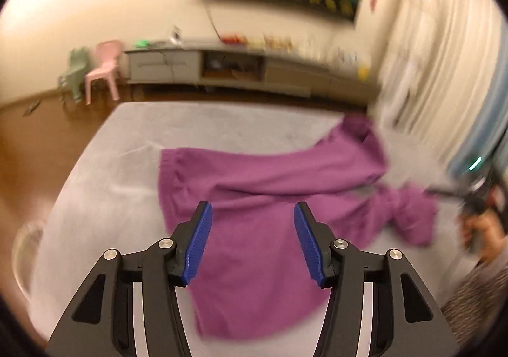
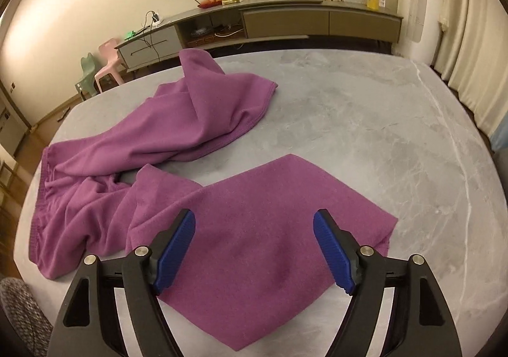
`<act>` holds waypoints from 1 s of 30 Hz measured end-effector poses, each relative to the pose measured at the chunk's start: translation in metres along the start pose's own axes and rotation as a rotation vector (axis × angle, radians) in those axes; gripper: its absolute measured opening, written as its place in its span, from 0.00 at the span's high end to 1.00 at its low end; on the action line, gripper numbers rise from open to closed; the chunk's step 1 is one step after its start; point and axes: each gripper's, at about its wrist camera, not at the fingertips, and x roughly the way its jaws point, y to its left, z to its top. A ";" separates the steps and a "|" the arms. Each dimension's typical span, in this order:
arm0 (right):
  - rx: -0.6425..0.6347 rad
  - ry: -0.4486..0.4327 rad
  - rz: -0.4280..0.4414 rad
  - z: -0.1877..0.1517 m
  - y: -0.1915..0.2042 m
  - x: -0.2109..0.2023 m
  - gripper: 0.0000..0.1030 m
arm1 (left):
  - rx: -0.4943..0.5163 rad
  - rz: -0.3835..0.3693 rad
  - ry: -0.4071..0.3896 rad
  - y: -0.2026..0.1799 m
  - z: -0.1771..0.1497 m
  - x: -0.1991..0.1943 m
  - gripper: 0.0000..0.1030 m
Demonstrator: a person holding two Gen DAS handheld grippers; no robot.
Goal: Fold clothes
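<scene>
Purple garment [image 2: 197,122] spread loosely on the grey marbled counter [image 2: 365,122], both claws spread above it with nothing between their pads.

The left claw [image 1: 252,239] hangs over the garment's broad lower part, jaws wide apart, the cloth lying flat beneath them; this view is smeared by motion blur, so the far edge of the fabric and the shelf unit behind are hard to make out. At its right rim a hand [image 1: 476,230] grips the other tool, mostly cut off by the frame. The right claw [image 2: 254,249] stands equally wide over a flat, folded-over flap of the garment, whose near corner runs between the claw's arms. The rest of the garment lies rumpled to the left, one fold peaking upward at the far side, a ribbed edge at the counter's left rim.
</scene>
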 end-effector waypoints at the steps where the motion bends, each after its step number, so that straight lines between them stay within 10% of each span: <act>1: 0.013 -0.003 0.004 0.004 0.004 -0.003 0.25 | 0.056 0.046 0.046 0.001 0.012 0.034 0.46; 7: 0.022 -0.012 -0.024 0.078 0.010 0.009 0.24 | 0.133 0.135 0.257 0.010 0.011 0.166 0.58; 12: -0.026 -0.005 -0.020 0.160 0.039 0.067 0.24 | 0.130 0.286 0.324 0.037 -0.006 0.187 0.59; 17: -0.171 0.031 0.127 0.206 0.109 0.121 0.23 | 0.106 0.274 0.310 0.045 -0.010 0.188 0.58; 22: -0.352 0.199 -0.130 0.202 0.147 0.197 0.25 | 0.092 0.259 0.299 0.052 -0.009 0.186 0.57; 24: -0.334 0.218 -0.192 0.199 0.131 0.196 0.99 | 0.079 0.282 0.299 0.058 -0.007 0.187 0.57; 30: -0.013 -0.268 -0.237 0.190 0.071 0.009 0.96 | 0.045 0.351 0.304 0.076 -0.004 0.189 0.57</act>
